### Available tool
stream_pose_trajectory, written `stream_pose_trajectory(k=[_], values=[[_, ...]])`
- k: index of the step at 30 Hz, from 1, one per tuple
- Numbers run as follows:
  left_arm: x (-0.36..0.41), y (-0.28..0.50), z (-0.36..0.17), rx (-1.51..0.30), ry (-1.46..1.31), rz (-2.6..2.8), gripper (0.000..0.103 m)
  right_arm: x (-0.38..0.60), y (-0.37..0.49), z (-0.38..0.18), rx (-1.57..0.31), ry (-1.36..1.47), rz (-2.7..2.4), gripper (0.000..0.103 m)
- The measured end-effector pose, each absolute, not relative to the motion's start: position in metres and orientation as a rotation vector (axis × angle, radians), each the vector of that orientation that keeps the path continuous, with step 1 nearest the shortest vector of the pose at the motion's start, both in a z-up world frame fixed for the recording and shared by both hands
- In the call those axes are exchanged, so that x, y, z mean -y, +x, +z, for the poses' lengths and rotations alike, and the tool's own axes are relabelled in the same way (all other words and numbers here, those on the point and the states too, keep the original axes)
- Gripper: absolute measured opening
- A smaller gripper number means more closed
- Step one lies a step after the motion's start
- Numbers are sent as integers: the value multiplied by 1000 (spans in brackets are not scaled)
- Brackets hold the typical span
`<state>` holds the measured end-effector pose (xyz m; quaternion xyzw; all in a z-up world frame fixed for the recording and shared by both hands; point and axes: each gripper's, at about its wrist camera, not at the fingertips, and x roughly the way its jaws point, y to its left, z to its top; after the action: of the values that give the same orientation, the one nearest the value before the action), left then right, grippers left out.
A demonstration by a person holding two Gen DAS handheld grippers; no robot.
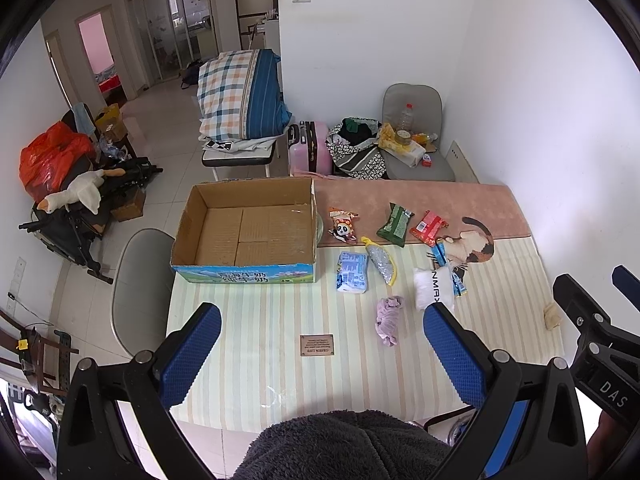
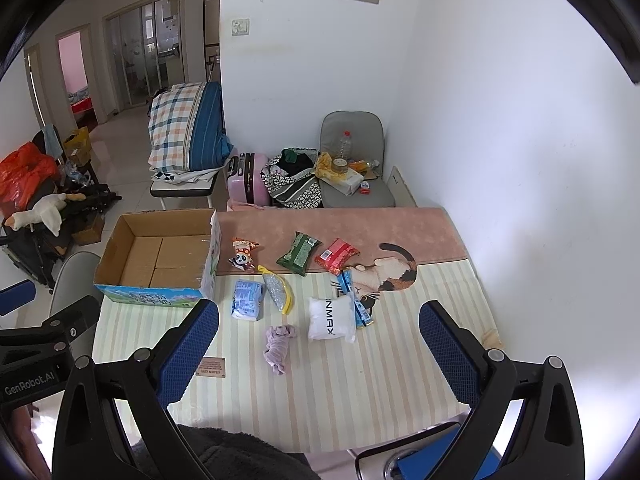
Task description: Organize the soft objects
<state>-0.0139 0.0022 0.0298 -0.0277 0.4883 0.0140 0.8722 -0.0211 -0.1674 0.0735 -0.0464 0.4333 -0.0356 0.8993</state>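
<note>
Soft packets lie scattered on a striped surface (image 1: pixel 248 328) beside an open cardboard box (image 1: pixel 244 236), with both hand-held grippers held open above the near edge.

The cardboard box, the landmark here, sits at the surface's far left corner with nothing visible inside. Just right of it lie a pale blue tissue pack (image 1: pixel 352 272) and a panda snack bag (image 1: pixel 343 226); further right are a white pillow-like pack (image 1: pixel 434 288), a green packet (image 1: pixel 395 220) and a red packet (image 1: pixel 429 227). A silver-and-yellow pouch (image 1: pixel 380 260) lies between the tissue pack and the white pack. Nearer than the box, a small lilac cloth (image 1: pixel 388 320) lies crumpled. The left hand-held gripper (image 1: pixel 320 356) and the right hand-held gripper (image 2: pixel 320 356) each hang with jaws spread wide, gripping nothing.
</note>
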Motion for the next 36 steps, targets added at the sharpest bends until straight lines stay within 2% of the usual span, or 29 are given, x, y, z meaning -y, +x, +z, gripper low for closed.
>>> stream_pose_trajectory(k=[36], values=[[11,-8,29,-1027,-63,33,103,179,-11,74,-905,-74,-68,102]])
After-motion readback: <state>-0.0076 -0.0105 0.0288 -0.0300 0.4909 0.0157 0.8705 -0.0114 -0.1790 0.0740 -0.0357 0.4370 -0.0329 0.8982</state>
